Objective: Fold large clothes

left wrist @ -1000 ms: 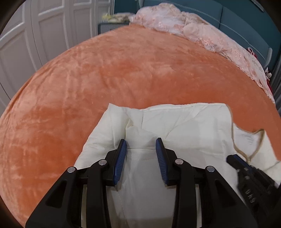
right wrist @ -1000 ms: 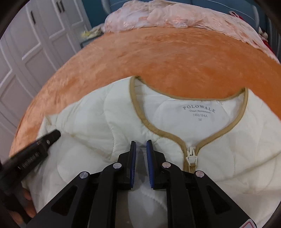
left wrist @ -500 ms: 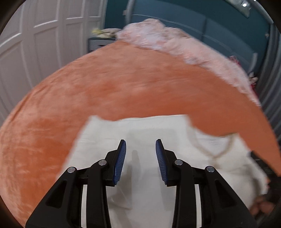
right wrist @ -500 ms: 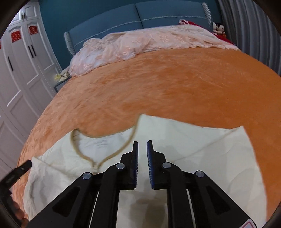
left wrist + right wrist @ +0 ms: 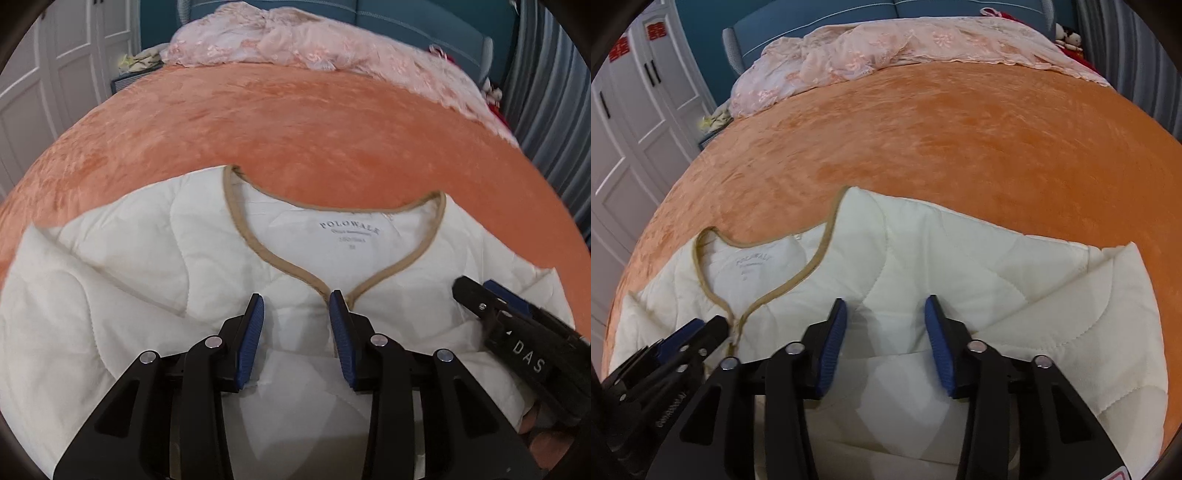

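A cream quilted jacket (image 5: 147, 258) with tan neckline trim lies flat on the orange bedspread (image 5: 295, 122), collar facing away, both sleeves folded over the front. My left gripper (image 5: 297, 306) is open and empty above the zipper top at the neckline. My right gripper (image 5: 884, 314) is open and empty above the jacket (image 5: 923, 266), over its right shoulder area. The right gripper also shows at the right of the left wrist view (image 5: 517, 332); the left gripper shows at the lower left of the right wrist view (image 5: 683, 343).
A pink lace cover (image 5: 886, 48) lies bunched across the head of the bed by the blue headboard (image 5: 812, 18). White wardrobe doors (image 5: 635, 122) stand to the left. Grey curtains (image 5: 546, 92) hang at the right.
My right gripper has opened and shifted right across the jacket. My left gripper has moved right from the left sleeve area to over the neckline, staying open.
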`<act>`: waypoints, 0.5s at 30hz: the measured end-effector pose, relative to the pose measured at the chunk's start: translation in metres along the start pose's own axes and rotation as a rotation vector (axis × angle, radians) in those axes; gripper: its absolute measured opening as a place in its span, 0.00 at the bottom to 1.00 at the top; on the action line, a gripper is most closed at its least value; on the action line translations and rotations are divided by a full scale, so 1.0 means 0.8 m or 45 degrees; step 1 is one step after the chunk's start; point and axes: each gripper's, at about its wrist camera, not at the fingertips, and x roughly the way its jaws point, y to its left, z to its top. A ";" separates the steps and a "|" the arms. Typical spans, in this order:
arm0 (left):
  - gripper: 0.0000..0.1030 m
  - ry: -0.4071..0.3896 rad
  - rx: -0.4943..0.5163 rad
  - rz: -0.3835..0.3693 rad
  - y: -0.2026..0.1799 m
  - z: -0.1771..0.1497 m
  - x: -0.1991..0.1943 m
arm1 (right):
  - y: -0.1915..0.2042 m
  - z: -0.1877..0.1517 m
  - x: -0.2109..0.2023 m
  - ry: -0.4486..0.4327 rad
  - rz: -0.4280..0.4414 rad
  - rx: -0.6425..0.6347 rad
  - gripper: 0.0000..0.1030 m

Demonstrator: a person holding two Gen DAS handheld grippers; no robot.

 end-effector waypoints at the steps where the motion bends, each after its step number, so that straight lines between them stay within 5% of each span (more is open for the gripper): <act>1: 0.34 0.003 -0.009 -0.009 0.002 -0.001 0.002 | -0.002 0.000 0.000 -0.004 -0.007 0.013 0.29; 5: 0.35 0.002 -0.019 -0.012 0.005 -0.002 -0.003 | -0.024 0.000 -0.008 -0.041 -0.046 0.144 0.04; 8: 0.34 -0.060 -0.091 0.021 0.028 0.004 -0.029 | -0.018 0.005 -0.033 -0.126 -0.077 0.150 0.08; 11: 0.34 -0.109 -0.150 0.056 0.066 0.022 -0.048 | 0.018 0.015 -0.057 -0.186 0.039 0.044 0.08; 15: 0.34 -0.059 -0.159 0.090 0.094 0.043 -0.034 | 0.092 0.020 -0.034 -0.089 0.174 -0.122 0.08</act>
